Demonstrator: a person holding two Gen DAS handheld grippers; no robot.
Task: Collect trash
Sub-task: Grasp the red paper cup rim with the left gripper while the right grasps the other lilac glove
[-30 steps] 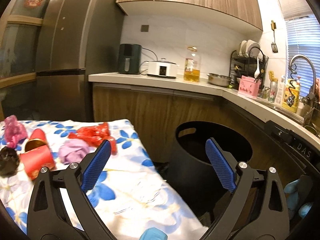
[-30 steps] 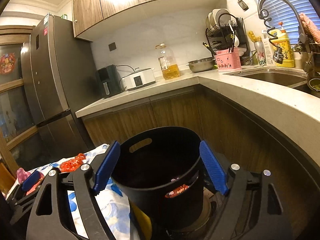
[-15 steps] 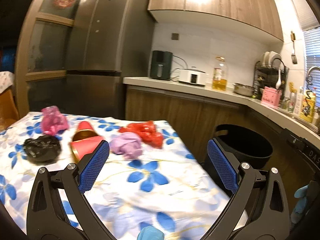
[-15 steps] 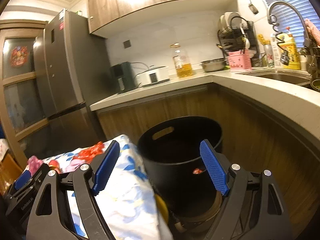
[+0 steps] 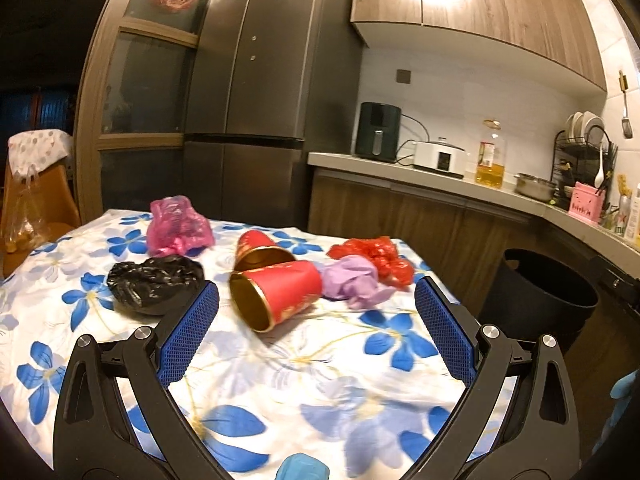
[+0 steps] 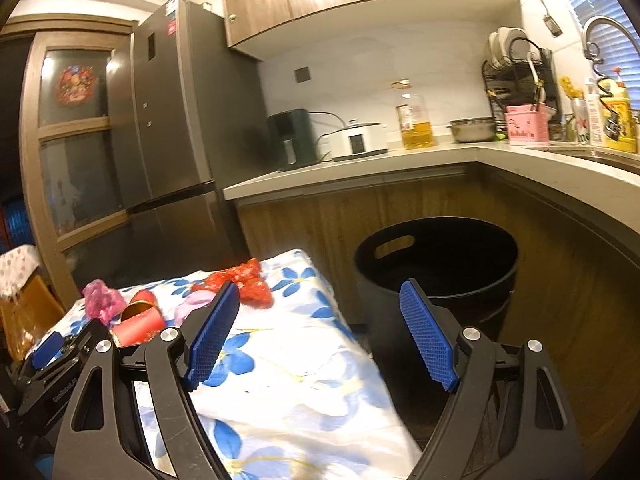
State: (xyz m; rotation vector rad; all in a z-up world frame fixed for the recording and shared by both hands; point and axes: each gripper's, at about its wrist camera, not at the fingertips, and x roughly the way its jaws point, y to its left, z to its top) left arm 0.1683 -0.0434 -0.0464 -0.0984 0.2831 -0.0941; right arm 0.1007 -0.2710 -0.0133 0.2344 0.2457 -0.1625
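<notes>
Left gripper, jaws wide and empty, faces the near red cup at frame centre, its long axis slanting lower left to upper right; right gripper, also wide, sits by the bin.

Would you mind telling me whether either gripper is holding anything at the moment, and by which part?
Nothing is held: the left gripper and right gripper are both open and empty.
</notes>
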